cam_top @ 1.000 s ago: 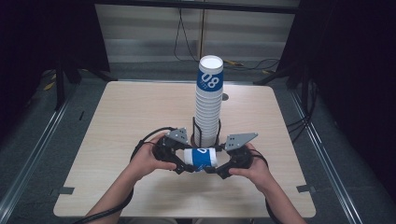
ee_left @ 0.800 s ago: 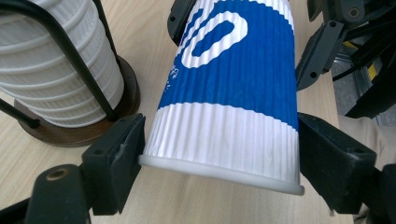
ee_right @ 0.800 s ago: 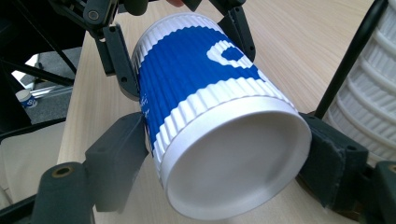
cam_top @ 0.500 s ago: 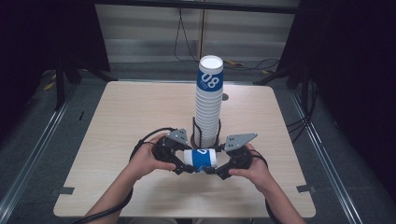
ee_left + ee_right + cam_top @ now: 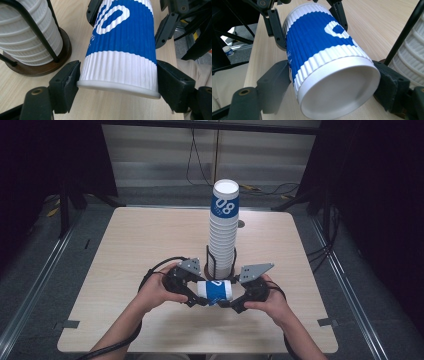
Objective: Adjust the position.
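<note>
A blue and white ribbed paper cup (image 5: 215, 290) lies on its side just above the table, held between both grippers. My left gripper (image 5: 117, 85) has just been closing and is shut on the cup (image 5: 120, 50) near its lipped end, both pads pressed against the white band. My right gripper (image 5: 334, 85) holds the cup (image 5: 324, 50) at its closed base. Its jaws have just been opening a little, but both pads still touch the cup. In the high view the left gripper (image 5: 197, 295) and the right gripper (image 5: 231, 297) face each other near the table's front.
A tall stack of the same cups (image 5: 223, 235) stands in a black wire holder on a round wooden base (image 5: 37, 67), just behind the grippers. The light wooden table (image 5: 125, 245) is bare on both sides. Cables trail from the grippers.
</note>
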{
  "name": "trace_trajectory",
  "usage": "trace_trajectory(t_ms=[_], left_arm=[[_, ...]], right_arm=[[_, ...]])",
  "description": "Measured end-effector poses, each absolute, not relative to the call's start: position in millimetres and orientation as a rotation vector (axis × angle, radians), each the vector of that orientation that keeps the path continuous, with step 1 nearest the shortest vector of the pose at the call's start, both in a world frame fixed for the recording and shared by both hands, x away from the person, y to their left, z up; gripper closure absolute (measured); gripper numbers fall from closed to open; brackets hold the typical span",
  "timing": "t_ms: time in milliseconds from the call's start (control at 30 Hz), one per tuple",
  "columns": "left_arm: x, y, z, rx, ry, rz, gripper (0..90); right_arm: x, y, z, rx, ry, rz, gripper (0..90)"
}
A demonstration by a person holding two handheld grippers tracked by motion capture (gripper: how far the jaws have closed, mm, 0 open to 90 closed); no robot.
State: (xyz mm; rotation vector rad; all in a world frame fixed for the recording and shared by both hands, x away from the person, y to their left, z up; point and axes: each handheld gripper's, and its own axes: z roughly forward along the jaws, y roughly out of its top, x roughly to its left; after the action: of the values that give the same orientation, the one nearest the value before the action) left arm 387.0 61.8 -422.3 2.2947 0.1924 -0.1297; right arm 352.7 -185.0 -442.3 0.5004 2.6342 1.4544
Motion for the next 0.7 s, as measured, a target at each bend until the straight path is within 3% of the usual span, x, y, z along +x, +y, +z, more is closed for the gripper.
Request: trace_trajectory(t_ms=[700], left_arm=[[388.4, 64.9, -408.6, 2.377, 0.184, -0.148, 24.6]], right_arm=[[351.0, -182.5, -448.2, 0.464, 2.667, 1.359, 13.5]])
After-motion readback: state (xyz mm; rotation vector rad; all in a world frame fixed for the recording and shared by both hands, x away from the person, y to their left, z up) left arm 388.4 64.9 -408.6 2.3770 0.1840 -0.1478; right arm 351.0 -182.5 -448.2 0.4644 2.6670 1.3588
